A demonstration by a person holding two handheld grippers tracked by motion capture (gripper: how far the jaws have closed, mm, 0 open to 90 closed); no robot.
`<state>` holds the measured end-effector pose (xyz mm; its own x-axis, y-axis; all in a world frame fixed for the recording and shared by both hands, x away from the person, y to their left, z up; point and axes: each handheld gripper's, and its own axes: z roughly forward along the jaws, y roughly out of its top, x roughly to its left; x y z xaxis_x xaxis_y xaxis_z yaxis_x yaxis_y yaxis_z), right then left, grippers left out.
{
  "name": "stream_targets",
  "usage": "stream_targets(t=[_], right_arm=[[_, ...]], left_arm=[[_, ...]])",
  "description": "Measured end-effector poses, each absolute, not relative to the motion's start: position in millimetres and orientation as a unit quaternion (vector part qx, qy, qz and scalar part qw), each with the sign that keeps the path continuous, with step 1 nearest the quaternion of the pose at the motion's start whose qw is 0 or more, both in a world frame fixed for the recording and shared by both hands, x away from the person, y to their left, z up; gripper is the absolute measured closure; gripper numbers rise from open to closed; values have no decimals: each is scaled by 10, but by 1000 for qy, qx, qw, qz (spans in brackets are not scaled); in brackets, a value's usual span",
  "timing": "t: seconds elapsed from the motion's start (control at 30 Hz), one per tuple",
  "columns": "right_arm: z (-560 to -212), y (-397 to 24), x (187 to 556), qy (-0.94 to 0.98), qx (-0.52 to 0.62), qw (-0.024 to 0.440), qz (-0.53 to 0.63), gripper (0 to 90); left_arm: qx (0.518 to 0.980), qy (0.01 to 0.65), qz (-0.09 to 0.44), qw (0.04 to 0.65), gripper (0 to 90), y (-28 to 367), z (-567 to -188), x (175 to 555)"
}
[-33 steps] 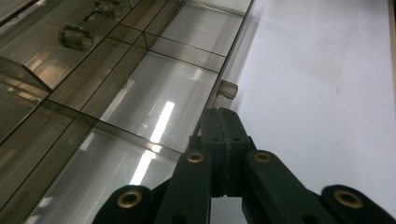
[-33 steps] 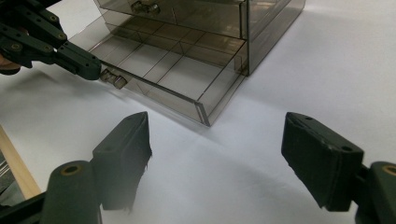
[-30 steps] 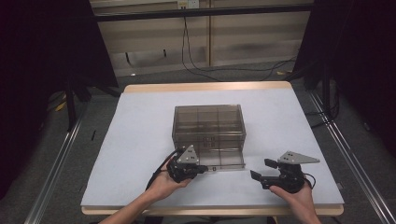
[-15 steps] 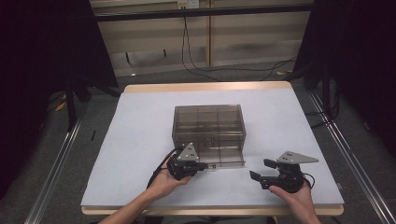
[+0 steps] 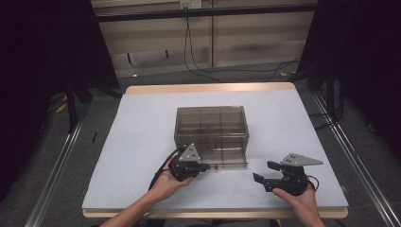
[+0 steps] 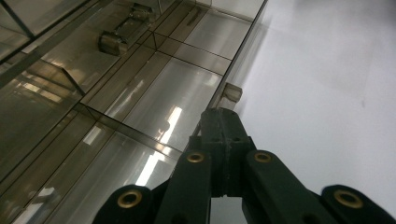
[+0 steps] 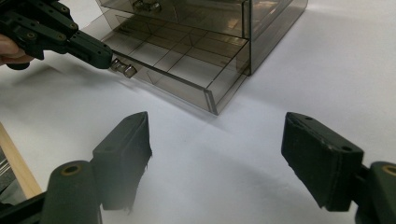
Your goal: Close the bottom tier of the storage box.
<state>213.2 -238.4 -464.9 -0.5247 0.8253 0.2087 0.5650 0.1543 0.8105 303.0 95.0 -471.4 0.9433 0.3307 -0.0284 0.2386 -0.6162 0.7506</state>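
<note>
A smoky see-through drawer cabinet (image 5: 211,125) stands mid-table. Its bottom drawer (image 7: 187,70) is pulled out toward the person and holds empty dividers. My left gripper (image 5: 205,166) is at the drawer front, its jaws shut on the small metal knob (image 7: 123,69). In the left gripper view the closed left gripper (image 6: 222,116) points along the drawer (image 6: 154,107), with the knob (image 6: 232,92) just past the tips. My right gripper (image 5: 262,171) rests low at the front right, open and holding nothing. From the right gripper view, the right gripper (image 7: 215,140) faces the cabinet's corner over bare table.
The white table (image 5: 142,142) has a wooden front edge (image 5: 213,213). An upper drawer with its own knob (image 7: 144,5) is closed. Cables (image 5: 198,61) lie on the floor behind the table, and metal rails (image 5: 56,161) run along both sides.
</note>
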Motion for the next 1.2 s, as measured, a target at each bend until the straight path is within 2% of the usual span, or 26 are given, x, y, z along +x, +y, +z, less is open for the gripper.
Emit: stream_targets(t=[1.2], right_arm=[[-4660,-2367,2147,748,465,140,452,246]], left_arm=[[897,162,66,406,900,952,-4702,3086]])
